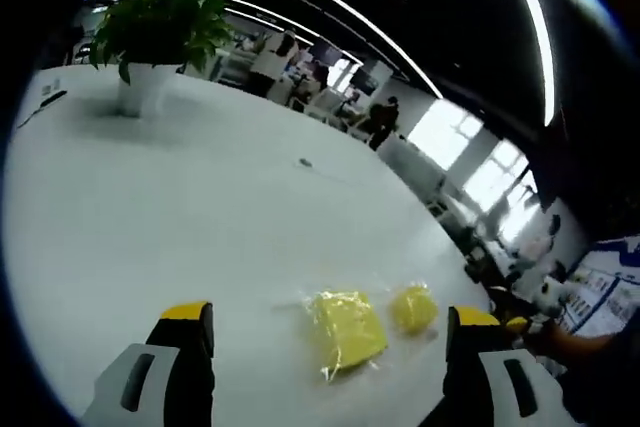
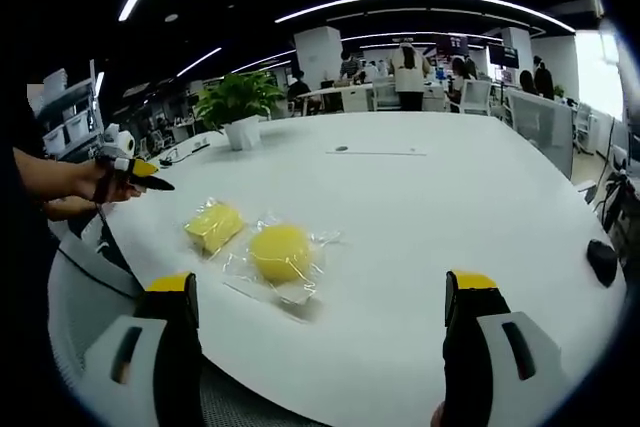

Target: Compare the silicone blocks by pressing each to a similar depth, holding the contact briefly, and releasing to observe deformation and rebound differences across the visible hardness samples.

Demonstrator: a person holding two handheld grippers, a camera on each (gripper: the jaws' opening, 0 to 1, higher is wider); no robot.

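Two yellow silicone samples in clear plastic wrap lie on the white table. In the left gripper view the square block (image 1: 345,327) sits between my jaws with the round block (image 1: 412,308) to its right; my left gripper (image 1: 330,319) is open above the table, touching neither. In the right gripper view the square block (image 2: 214,226) lies left of the round block (image 2: 280,252). My right gripper (image 2: 320,292) is open, its jaws wide apart with the round block ahead of them. The left gripper (image 2: 135,169) shows at the left edge, held in a hand.
A potted green plant (image 1: 155,42) (image 2: 238,107) stands at the far side of the white table (image 1: 200,207) (image 2: 420,207). A small dark item (image 2: 341,149) lies mid-table and a dark mouse-like object (image 2: 603,261) near the right edge. People and desks fill the office behind.
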